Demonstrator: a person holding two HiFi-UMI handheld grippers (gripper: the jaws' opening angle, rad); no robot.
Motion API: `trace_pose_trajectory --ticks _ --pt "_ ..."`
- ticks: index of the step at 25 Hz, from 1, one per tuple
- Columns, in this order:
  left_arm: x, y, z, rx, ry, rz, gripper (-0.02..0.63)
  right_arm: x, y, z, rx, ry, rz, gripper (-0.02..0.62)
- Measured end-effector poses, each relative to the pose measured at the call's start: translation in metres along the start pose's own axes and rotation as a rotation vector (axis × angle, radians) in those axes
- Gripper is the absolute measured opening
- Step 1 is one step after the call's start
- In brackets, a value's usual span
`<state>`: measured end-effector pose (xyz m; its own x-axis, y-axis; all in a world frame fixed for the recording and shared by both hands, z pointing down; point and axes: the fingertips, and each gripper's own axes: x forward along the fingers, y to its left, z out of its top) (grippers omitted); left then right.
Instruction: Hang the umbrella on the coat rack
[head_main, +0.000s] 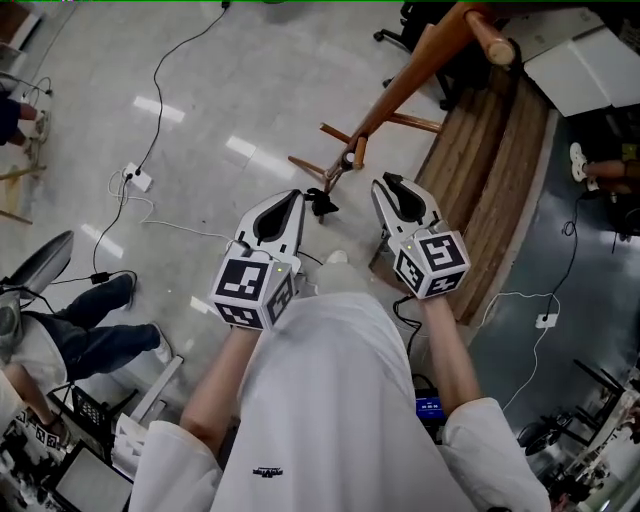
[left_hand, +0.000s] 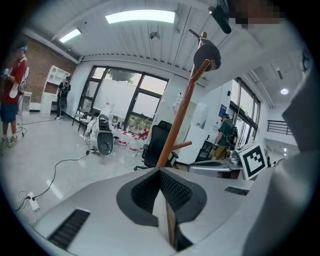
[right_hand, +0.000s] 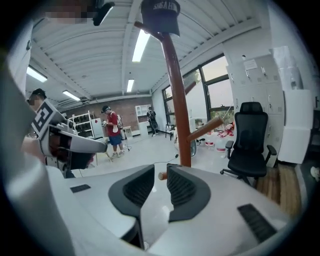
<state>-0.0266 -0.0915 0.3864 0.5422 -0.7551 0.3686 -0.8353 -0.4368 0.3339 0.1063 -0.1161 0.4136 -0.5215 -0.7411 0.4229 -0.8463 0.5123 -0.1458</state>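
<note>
Left claw (left_hand: 160, 171) closed, pads together, nothing seen between them. Right claw (right_hand: 159, 169) a little apart, empty; end of wooden peg (right_hand: 162, 175) shows beyond the gap. Both claws point at coat rack (head_main: 402, 88); black cap (right_hand: 160, 15) on its top. Dark folded thing, seemingly umbrella (head_main: 322, 205), low beside rack pole; whether on peg, cannot tell.

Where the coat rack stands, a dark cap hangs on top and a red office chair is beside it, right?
Not quite: the office chair is black, not red, as the right gripper view shows. The dark cap does hang on top of the coat rack, with the chair beside it.
</note>
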Motion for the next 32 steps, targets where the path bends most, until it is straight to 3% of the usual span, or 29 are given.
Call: trace_pose_trajectory --ticks 10,17,32 --pt "-0.009 -0.029 0.027 0.007 -0.051 0.005 0.012 -0.052 0.019 0.047 -0.020 -0.053 0.050 0.023" --pt "-0.015 -0.038 0.041 0.053 -0.058 0.006 0.012 -0.072 0.021 0.078 -0.023 -0.152 -0.012 0.006" --pt "-0.024 -0.045 0.043 0.060 -0.063 0.016 0.012 -0.078 0.021 0.064 -0.019 -0.140 -0.019 0.005"
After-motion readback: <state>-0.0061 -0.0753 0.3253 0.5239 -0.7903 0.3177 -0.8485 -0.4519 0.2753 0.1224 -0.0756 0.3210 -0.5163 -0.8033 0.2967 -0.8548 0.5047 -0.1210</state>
